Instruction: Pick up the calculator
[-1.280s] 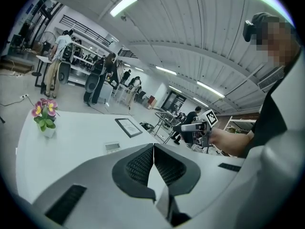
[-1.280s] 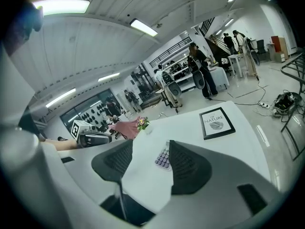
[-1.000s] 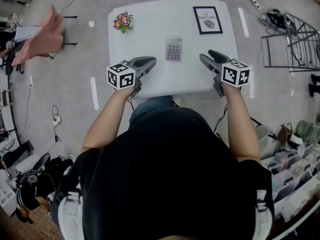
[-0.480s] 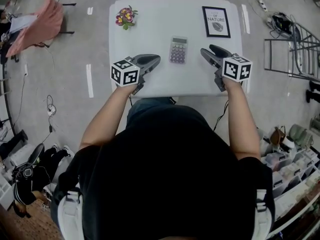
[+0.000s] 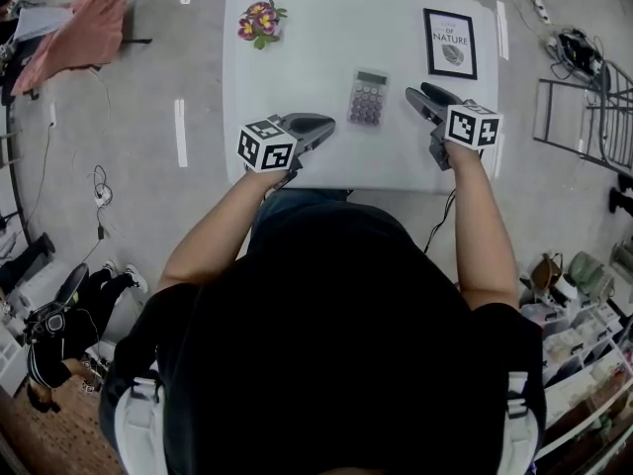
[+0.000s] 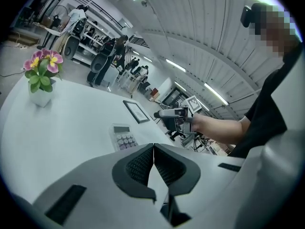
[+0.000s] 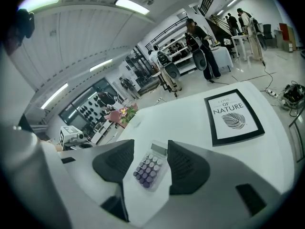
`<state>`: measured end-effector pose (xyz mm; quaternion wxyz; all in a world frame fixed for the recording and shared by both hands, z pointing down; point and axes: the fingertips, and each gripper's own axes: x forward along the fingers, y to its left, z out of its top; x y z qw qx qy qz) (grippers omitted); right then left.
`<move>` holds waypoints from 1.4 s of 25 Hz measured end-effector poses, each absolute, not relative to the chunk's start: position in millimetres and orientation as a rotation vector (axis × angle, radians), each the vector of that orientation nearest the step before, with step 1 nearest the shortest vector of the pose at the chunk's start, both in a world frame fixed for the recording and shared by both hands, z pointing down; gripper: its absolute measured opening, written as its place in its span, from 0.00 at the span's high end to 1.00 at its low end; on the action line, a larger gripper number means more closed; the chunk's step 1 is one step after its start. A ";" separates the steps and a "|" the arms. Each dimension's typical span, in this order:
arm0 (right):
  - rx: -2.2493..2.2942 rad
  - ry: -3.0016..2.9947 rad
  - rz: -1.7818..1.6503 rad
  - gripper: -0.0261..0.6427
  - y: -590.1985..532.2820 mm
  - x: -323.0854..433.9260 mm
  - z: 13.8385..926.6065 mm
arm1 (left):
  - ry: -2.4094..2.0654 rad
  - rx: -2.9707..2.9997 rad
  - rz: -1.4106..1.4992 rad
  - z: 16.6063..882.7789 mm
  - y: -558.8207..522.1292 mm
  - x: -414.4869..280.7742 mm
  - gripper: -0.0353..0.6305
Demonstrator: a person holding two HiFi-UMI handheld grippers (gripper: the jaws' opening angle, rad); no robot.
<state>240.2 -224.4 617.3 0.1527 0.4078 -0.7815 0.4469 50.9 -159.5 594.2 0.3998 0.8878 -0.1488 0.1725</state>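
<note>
A small grey calculator (image 5: 368,97) with purple keys lies flat in the middle of the white table (image 5: 307,57). My right gripper (image 5: 411,94) hovers just to its right, pointing at it. In the right gripper view the calculator (image 7: 147,171) shows through the gap of the right gripper (image 7: 151,149), a little ahead of the tips. The jaws are closing but stand wide, and the pads touch nothing. My left gripper (image 5: 329,125) is shut and empty near the table's front edge, left of the calculator. In the left gripper view the left gripper (image 6: 153,149) has its pads together, with the calculator (image 6: 123,136) beyond.
A potted flower (image 5: 260,21) stands at the table's far left corner. A black-framed print (image 5: 450,43) lies at the far right. Cables and a metal rack (image 5: 593,107) are on the floor to the right, and pink cloth (image 5: 74,28) on a stand to the left.
Both grippers have sunk toward the table. The right one has moved in closer to the calculator, and its jaws have narrowed slightly. The calculator has not moved.
</note>
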 end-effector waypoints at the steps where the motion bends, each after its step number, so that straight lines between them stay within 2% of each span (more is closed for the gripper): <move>1: 1.169 -2.234 1.281 0.61 -226.9 241.7 624.3 | -0.368 2.240 0.440 597.7 -157.3 52.9 0.92; 8: 1.130 -2.205 1.386 0.61 -240.7 233.2 658.4 | -0.326 2.187 0.468 623.6 -148.4 62.2 0.92; 26: 0.982 -2.119 1.377 0.61 -273.5 211.1 730.7 | -0.222 2.079 0.523 688.1 -141.5 96.2 0.92; 35: 0.825 -2.160 1.368 0.63 -277.0 190.7 731.0 | -0.231 2.024 0.583 707.4 -134.1 108.7 0.92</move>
